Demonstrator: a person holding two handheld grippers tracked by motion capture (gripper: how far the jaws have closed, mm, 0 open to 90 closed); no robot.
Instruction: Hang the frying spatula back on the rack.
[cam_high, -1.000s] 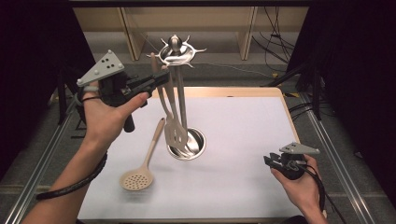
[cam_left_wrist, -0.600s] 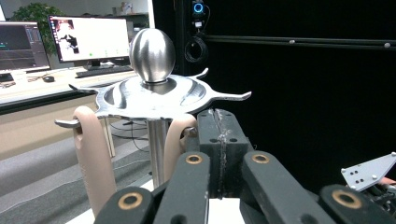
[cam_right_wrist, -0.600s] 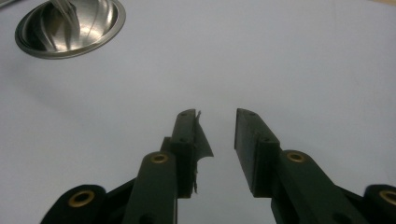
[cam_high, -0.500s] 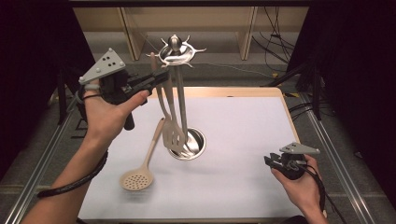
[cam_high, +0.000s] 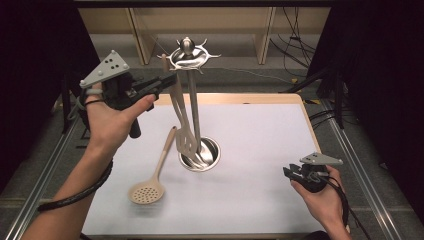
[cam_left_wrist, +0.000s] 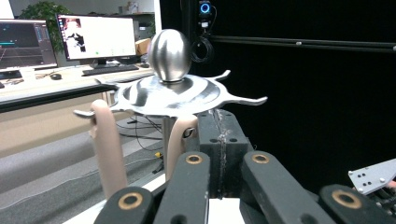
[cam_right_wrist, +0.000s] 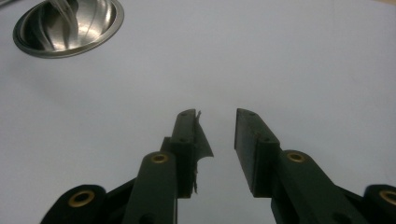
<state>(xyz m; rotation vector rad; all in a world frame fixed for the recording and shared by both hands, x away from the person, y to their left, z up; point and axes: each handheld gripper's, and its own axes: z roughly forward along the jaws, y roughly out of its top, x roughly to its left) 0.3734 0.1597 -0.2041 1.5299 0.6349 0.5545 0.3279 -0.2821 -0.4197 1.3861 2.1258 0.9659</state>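
A steel utensil rack (cam_high: 188, 56) stands mid-table, its round base (cam_high: 214, 150) on the white mat. A beige slotted spatula (cam_high: 187, 141) hangs from one of the rack's hooks. A beige skimmer (cam_high: 148, 191) lies flat on the mat to the left of the base. My left gripper (cam_high: 172, 79) is held high, shut, its tips right beside the spatula's handle, just under the rack's top disc (cam_left_wrist: 168, 95). In the left gripper view the jaws (cam_left_wrist: 218, 119) meet with nothing between them, and beige handles (cam_left_wrist: 180, 140) hang just to their left. My right gripper (cam_high: 289, 171) rests low at the mat's front right, open and empty (cam_right_wrist: 215, 116).
The white mat (cam_high: 260, 130) covers a wooden table (cam_high: 235, 98) with metal rails on both sides. Dark curtains flank the table. Shelving and cables lie beyond the far edge. The rack's base (cam_right_wrist: 70, 28) lies ahead and left of the right jaws.
The hanging spatula sways slightly from side to side. Both hands and grippers stay where they were.
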